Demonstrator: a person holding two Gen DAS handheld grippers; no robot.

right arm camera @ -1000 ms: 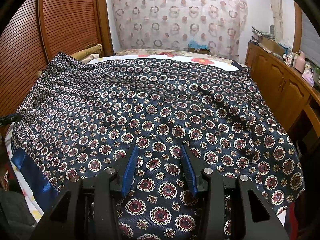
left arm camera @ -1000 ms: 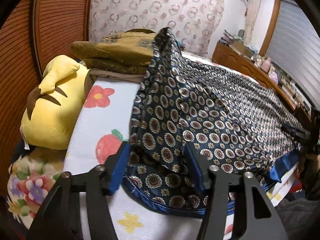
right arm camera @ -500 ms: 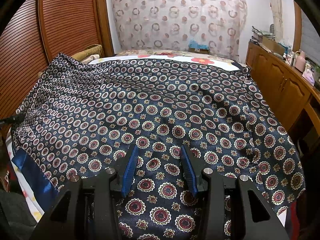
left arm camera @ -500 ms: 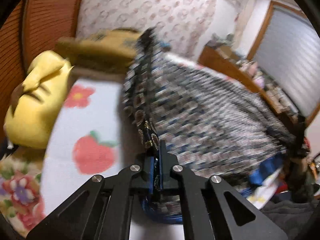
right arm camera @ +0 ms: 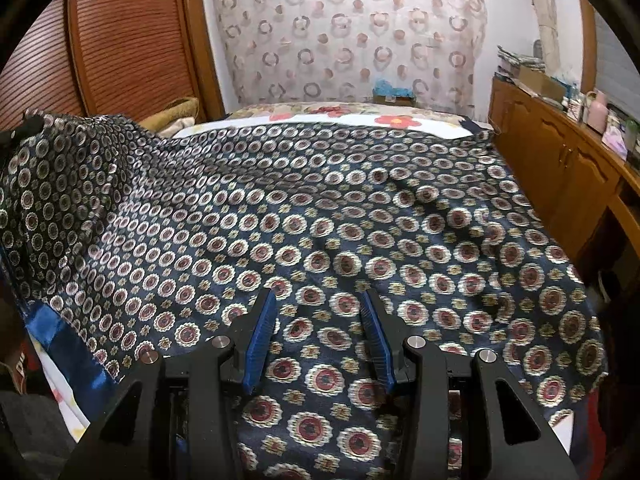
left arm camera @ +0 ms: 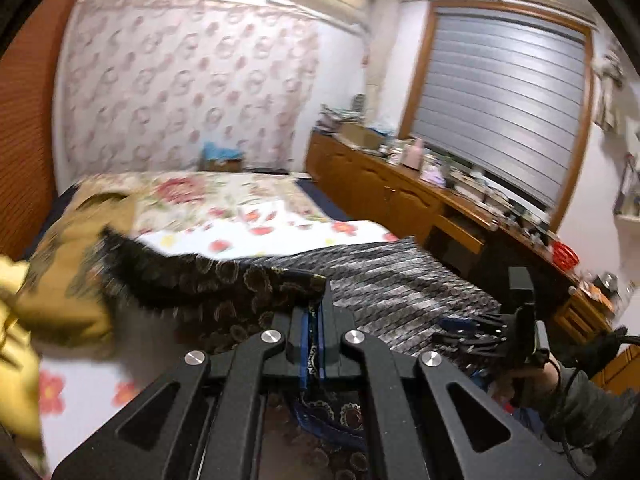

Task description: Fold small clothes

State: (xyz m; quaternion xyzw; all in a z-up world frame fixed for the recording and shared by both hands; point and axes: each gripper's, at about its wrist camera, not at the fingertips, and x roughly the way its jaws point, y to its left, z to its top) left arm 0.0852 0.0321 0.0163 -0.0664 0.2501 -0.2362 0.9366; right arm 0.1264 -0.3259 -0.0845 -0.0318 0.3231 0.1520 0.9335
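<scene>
Folding starts from the corner you have: your left gripper (left arm camera: 313, 330) is pinched tight on the edge of the cloth (right arm camera: 328, 216), with navy fabric trailing out below the fingers, and that side is lifted clear of the bed (left arm camera: 240, 236). The rest of the cloth lies spread over the bed, reaching almost to its far end in the right wrist view. Your right gripper (right arm camera: 320, 340) hangs just above the near hem with its fingers spread, holding nothing. Before you carry the raised corner across, I'd bring the right gripper down and pinch the hem too, so both near corners travel together and the fold line stays straight. The fabric looks slippery and light, so move slowly and keep it taut between the two grips. The left view is blurred, so check your hold there.
</scene>
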